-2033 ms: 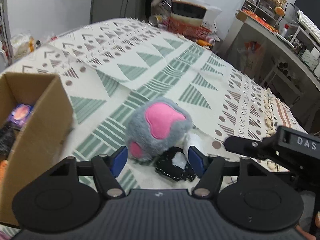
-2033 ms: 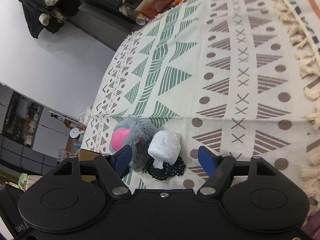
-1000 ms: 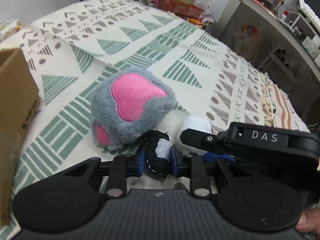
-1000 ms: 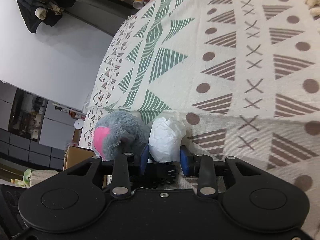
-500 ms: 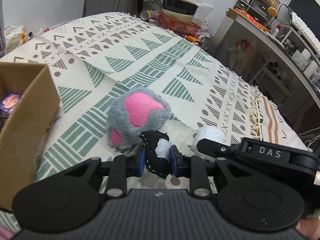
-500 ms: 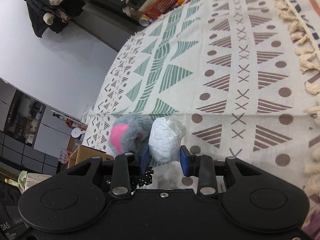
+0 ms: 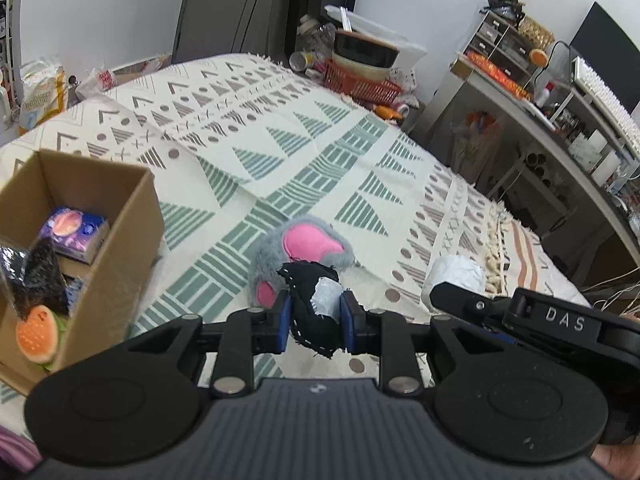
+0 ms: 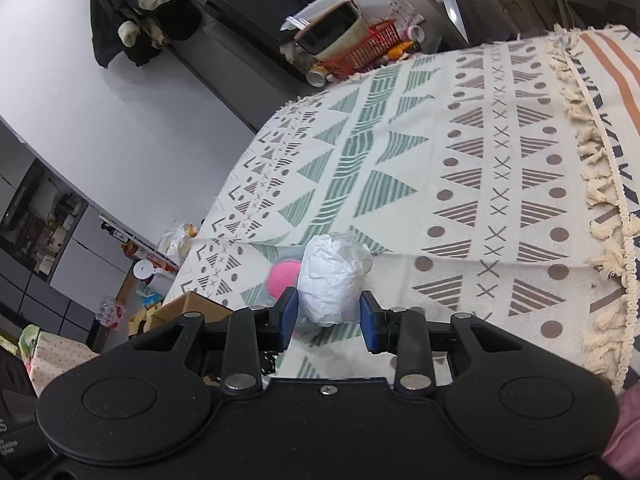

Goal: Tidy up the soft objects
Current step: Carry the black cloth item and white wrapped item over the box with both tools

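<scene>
My left gripper (image 7: 314, 320) clamps a black stitched pouch (image 7: 316, 316) above the patterned blanket (image 7: 320, 152); only this view shows the cardboard box's (image 7: 132, 240) contents. My right gripper (image 8: 329, 320) pinches a white crumpled bundle (image 8: 334, 278), hiding most of the grey plush paw (image 7: 300, 248).

Your left gripper (image 7: 314, 317) clamps a black fabric piece (image 7: 310, 320) with white stitching and a silvery patch, lifted off the bed. Your right gripper (image 8: 328, 317) pinches a crumpled white wad (image 8: 334, 278). A grey plush paw (image 7: 298, 258) with pink pads lies on the patterned blanket (image 7: 320, 152) beside the open cardboard box (image 7: 120, 240).
</scene>
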Tool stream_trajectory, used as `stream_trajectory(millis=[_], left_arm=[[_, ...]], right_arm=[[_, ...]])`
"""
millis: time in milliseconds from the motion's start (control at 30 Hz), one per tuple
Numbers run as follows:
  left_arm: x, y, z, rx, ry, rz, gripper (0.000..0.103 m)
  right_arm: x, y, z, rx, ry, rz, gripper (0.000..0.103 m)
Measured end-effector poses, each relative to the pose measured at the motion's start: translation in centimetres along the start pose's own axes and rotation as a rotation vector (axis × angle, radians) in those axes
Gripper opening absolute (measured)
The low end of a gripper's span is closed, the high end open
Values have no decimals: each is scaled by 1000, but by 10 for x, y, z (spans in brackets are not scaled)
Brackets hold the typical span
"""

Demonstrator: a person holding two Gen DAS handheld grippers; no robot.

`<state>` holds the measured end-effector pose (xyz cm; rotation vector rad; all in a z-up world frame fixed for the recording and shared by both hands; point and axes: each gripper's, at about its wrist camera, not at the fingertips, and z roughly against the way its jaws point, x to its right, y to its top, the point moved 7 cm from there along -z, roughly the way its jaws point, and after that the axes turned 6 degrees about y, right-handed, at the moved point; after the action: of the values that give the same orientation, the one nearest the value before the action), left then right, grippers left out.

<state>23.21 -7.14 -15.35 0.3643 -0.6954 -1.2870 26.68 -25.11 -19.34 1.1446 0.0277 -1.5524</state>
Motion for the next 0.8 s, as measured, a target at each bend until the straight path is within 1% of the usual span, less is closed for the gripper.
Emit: stream_trajectory(millis=[200, 367, 467, 600, 800], left_arm=[[-18, 11, 5, 10, -5, 43, 25], [-29, 24, 19, 51, -18, 55, 25], [-42, 30, 23, 55, -19, 83, 25], [-60, 37, 28, 67, 0, 104, 25], [-83, 48, 35, 90, 22, 126, 25]], right_arm=[[-27, 1, 4, 10, 3, 42, 33], [-48, 2, 6, 22, 5, 81, 33], [-59, 2, 5, 33, 7, 97, 33], [-75, 1, 1, 42, 23, 109, 33], [-102, -4, -9, 30, 50, 139, 33]])
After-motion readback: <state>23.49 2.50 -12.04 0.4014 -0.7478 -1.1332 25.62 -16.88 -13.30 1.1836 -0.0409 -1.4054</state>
